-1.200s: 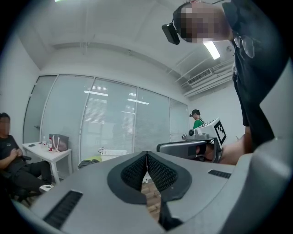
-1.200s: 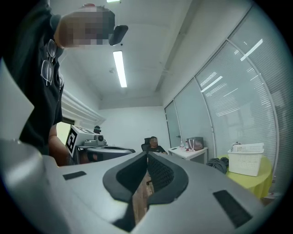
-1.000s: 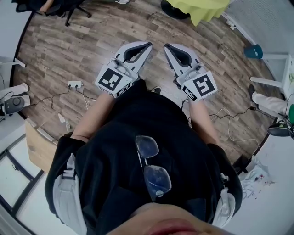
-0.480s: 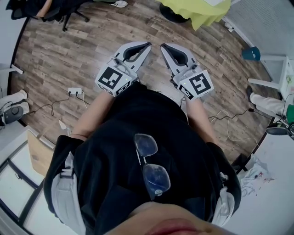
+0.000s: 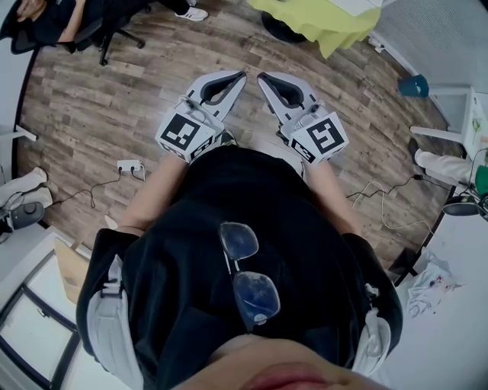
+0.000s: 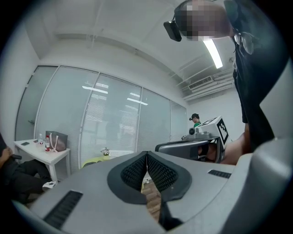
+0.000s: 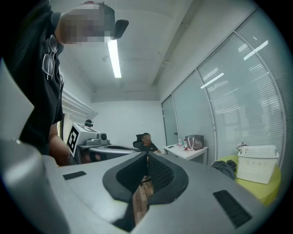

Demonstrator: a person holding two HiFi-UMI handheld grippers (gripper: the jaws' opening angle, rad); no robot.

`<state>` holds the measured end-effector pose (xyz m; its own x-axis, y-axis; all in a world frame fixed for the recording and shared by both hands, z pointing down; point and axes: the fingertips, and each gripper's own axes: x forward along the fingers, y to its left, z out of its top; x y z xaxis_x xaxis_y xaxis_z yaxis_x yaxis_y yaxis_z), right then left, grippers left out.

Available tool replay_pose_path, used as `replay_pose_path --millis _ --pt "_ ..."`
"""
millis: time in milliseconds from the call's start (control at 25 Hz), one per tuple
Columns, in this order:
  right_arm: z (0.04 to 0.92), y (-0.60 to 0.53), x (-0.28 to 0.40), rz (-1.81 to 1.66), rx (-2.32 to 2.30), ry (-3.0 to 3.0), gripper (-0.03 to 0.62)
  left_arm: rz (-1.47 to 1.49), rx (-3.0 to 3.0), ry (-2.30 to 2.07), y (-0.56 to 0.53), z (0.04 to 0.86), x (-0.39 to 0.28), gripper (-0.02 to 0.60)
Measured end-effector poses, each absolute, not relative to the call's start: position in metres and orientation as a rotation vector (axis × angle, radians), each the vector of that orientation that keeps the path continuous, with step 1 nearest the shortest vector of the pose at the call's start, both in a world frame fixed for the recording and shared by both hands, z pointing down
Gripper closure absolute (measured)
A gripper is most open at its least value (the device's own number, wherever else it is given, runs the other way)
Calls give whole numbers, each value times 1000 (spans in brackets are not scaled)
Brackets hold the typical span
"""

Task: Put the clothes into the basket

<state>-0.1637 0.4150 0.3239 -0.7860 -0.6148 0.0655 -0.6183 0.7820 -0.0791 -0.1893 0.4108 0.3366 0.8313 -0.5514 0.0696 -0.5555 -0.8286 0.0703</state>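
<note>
Both grippers are held out in front of the person's chest over the wood floor, tips close together. My left gripper (image 5: pixel 241 75) is shut with nothing between its jaws; in its own view the left gripper (image 6: pixel 146 153) has its pads meeting. My right gripper (image 5: pixel 261 76) is shut and empty too, and in its own view the right gripper (image 7: pixel 147 156) shows no gap. A white slotted basket (image 7: pixel 256 162) stands on a yellow-green table (image 7: pixel 263 192), with a heap of dark clothes (image 7: pixel 224 168) beside it. That yellow-green table (image 5: pixel 320 19) lies just ahead of the grippers.
A person sits in an office chair (image 5: pixel 53 23) at the far left. A white side table (image 6: pixel 43 154) carries a bag and bottles. A power strip (image 5: pixel 128 164) and cables lie on the floor. A teal bin (image 5: pixel 415 85) and white furniture stand at the right.
Both grippers have drifted slightly up and left in the head view, and more of the yellow-green table shows ahead. Jaws stay shut.
</note>
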Motion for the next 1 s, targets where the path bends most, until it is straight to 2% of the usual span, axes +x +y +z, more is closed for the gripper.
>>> replay_pose_path --millis 440,1000 --pt "329 389 -183 178 1033 -2920 566 70 2924 -889 388 339 -212 571" --pt "336 307 -159 171 961 -2950 566 94 2896 -975 310 346 -190 571"
